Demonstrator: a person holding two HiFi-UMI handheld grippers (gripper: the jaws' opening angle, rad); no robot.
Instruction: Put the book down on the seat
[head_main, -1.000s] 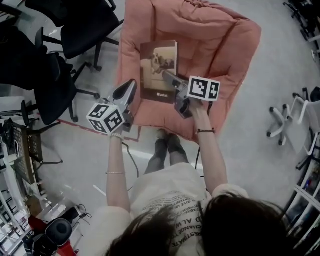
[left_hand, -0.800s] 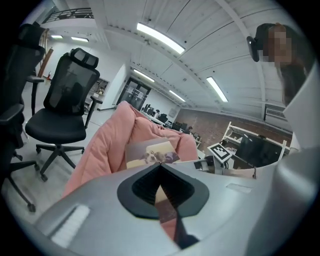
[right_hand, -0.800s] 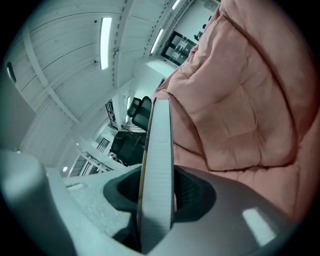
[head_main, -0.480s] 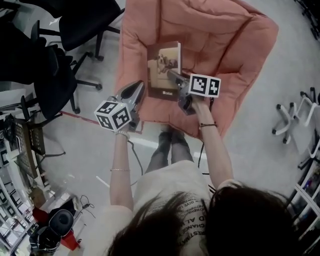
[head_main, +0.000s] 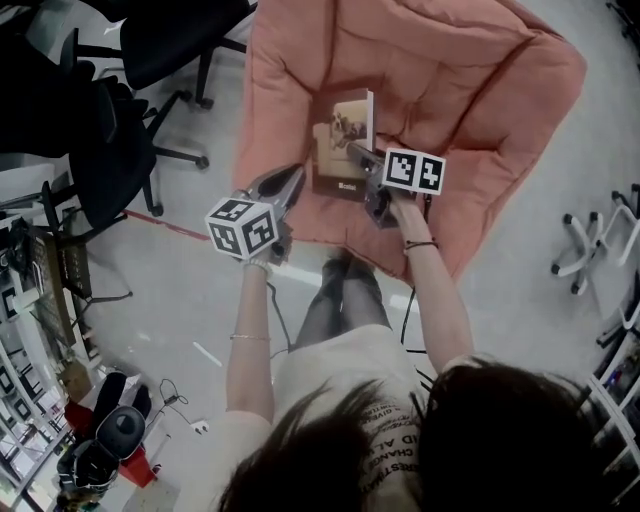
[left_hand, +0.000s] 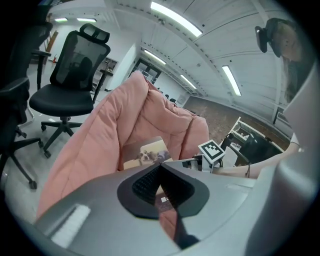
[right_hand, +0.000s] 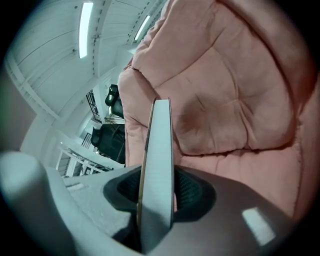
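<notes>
- Black mesh office chair (head_main: 165, 35): stands on the floor left of the seat, well apart from both grippers and no part of the job.
- Left gripper (head_main: 293, 178): its grey jaws are closed tip to tip with nothing between them. It hangs over the seat's front left edge, just beside the book and not touching it.
- Thin brown book with a dog photo on its cover (head_main: 340, 140): held nearly on edge over the front half of the seat, cover towards the left. No view shows whether its lower edge touches the cushion yet.
- Handling, as a judgement: it looks light and stiff enough to be carried by one edge. The smooth cover could slide in the pads, so a flat grip on both covers near the lower edge suits it.
- Right gripper (head_main: 355, 152): jaws partly apart and clamped on the book, the pale page block standing between the ribbed pads.
- Pink quilted padded seat (head_main: 470, 90): soft and dished, so a book laid flat should settle rather than bounce.
</notes>
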